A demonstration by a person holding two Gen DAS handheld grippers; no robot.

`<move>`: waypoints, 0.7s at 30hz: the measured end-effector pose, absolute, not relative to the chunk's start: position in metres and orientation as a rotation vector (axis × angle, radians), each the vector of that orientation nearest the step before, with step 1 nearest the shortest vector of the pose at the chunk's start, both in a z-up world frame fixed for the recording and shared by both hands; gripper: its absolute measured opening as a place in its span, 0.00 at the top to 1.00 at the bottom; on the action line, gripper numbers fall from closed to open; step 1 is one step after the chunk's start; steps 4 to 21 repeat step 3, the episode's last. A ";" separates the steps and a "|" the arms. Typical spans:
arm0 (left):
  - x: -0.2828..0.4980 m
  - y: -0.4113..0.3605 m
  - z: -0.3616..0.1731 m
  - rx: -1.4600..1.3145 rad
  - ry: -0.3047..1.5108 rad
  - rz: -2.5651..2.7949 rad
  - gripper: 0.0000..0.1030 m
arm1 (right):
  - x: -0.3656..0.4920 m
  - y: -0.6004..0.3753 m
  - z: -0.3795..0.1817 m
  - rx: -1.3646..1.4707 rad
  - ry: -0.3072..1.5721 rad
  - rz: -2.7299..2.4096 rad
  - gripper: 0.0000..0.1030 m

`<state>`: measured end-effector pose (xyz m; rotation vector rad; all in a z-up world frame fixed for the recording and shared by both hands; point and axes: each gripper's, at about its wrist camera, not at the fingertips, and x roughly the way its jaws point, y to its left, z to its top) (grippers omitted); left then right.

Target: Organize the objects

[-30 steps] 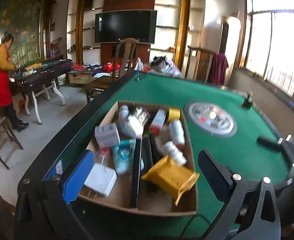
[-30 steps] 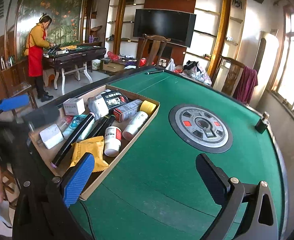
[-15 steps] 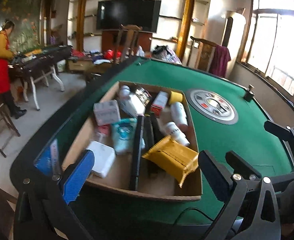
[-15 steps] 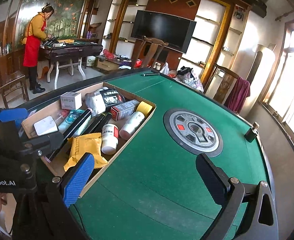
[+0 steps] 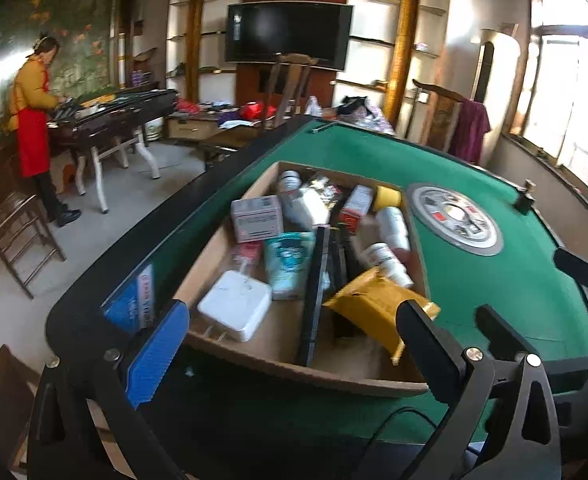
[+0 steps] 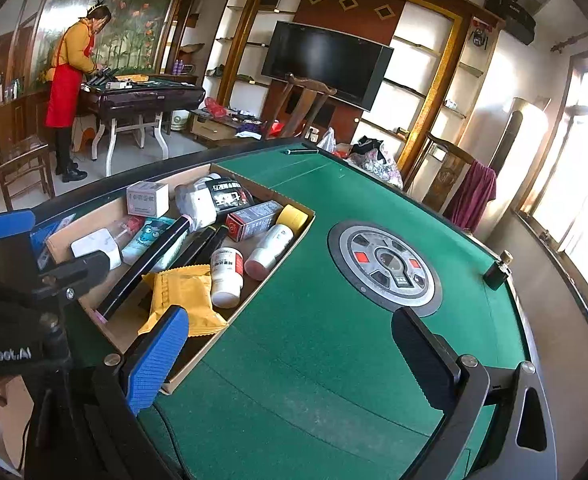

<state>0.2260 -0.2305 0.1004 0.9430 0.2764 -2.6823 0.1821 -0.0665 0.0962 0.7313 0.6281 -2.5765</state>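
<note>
A shallow cardboard box (image 6: pixel 298 226) sits on the green table (image 6: pixel 334 352), toward its left edge, crammed with small things: a yellow packet (image 6: pixel 183 298) at the near end, two white bottles (image 6: pixel 227 271) beside it, a long black bar (image 5: pixel 314 292) lying lengthwise, a white charger (image 5: pixel 235 310), a teal pouch (image 5: pixel 287 262) and a small white carton (image 6: pixel 147 199).

The left gripper (image 5: pixel 294 346) hovers above the near end of the box, fingers spread wide and holding nothing — the yellow packet lies just by its right finger. The right gripper (image 6: pixel 294 354) hangs over bare felt beside the box, likewise spread and empty.

A person in a red apron (image 6: pixel 67 92) stands at another table across the room.
</note>
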 end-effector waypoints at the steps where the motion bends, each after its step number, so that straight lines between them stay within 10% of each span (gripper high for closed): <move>1: 0.227 -0.230 0.100 0.941 0.253 -2.666 0.00 | 0.183 -0.067 0.096 0.732 0.631 -2.577 0.00; 21: 0.230 -0.228 0.100 0.911 0.167 -2.607 0.00 | 0.183 -0.069 0.095 0.737 0.642 -2.575 0.00</move>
